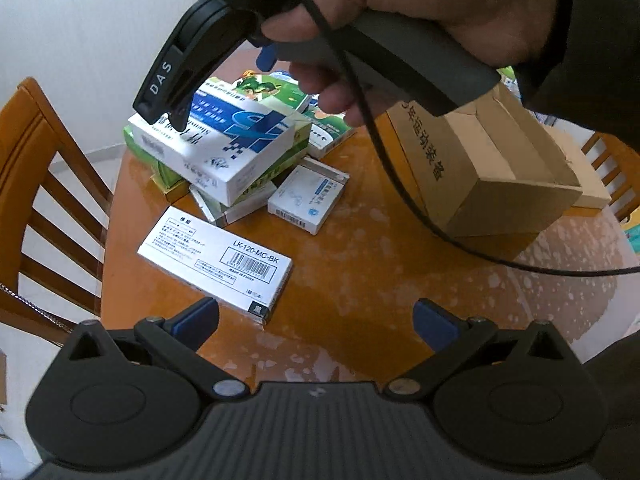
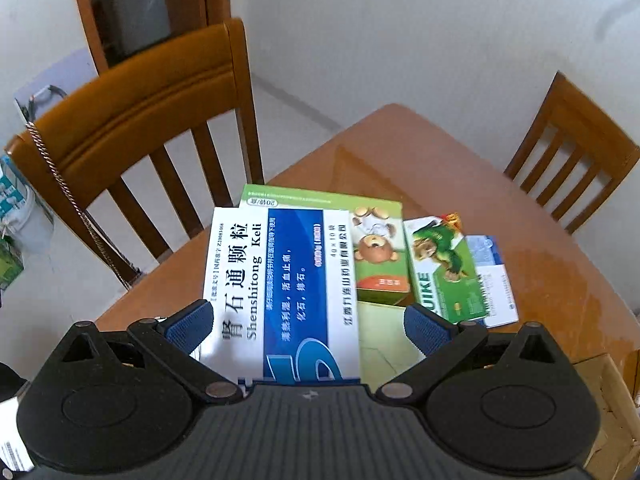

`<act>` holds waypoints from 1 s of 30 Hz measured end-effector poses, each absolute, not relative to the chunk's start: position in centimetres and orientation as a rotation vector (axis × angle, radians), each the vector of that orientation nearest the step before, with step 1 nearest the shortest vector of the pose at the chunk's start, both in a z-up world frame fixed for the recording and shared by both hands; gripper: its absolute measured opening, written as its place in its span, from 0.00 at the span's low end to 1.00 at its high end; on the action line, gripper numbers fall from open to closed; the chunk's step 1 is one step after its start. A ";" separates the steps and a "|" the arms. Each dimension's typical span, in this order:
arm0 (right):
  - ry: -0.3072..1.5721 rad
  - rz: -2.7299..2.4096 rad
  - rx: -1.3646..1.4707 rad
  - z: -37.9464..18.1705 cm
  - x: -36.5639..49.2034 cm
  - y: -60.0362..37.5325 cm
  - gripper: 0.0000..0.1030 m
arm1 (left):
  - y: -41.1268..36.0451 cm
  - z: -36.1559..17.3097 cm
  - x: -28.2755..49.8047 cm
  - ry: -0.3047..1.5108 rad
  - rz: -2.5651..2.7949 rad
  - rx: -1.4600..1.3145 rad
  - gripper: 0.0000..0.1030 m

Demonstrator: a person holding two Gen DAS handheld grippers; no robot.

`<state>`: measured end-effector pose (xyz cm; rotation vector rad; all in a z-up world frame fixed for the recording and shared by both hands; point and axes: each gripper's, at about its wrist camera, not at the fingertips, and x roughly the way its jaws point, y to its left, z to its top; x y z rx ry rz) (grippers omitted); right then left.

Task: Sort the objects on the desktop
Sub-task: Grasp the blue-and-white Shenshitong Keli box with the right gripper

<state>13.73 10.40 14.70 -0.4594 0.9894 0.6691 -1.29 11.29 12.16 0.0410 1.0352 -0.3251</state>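
Orange-brown wood makes up the table (image 1: 360, 248) and the two slatted chairs seen from the right wrist, one (image 2: 160, 120) at the left edge and one (image 2: 572, 160) at the far right corner. On the table an open cardboard box (image 1: 492, 168) stands to the right of the pile of cartons, and a black cable (image 1: 400, 184) loops across its front.

The white-and-blue medicine box (image 1: 224, 148) tops that pile. The right gripper (image 2: 308, 326) hangs directly over it with its two blue pads (image 2: 188, 326) spread wide, one past each long side, not touching it in either view; a hand (image 1: 420, 12) grips its handle.

The left gripper (image 1: 316, 320) hovers with fingers apart over bare table, the white barcode box (image 1: 216, 260) lying flat just ahead of its left finger.

Beside the top box the right view shows three more cartons: a green bear box (image 2: 376, 248) underneath, a green monkey box (image 2: 444, 268), and a blue-white one (image 2: 494, 276).
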 end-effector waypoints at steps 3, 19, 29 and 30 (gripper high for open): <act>1.012 0.677 -0.477 14.2 13.9 11.5 1.00 | 12.1 11.9 -0.9 1.037 -0.335 0.022 1.00; 1.103 0.622 -0.508 12.0 13.1 12.5 1.00 | 13.3 11.4 -0.7 1.047 -0.354 -0.013 1.00; 1.095 0.628 -0.496 12.3 13.0 12.1 0.97 | 13.2 11.2 -0.4 1.048 -0.349 -0.021 1.00; 1.089 0.629 -0.490 12.5 12.9 12.0 0.97 | 13.2 11.2 -0.4 1.048 -0.348 -0.021 1.00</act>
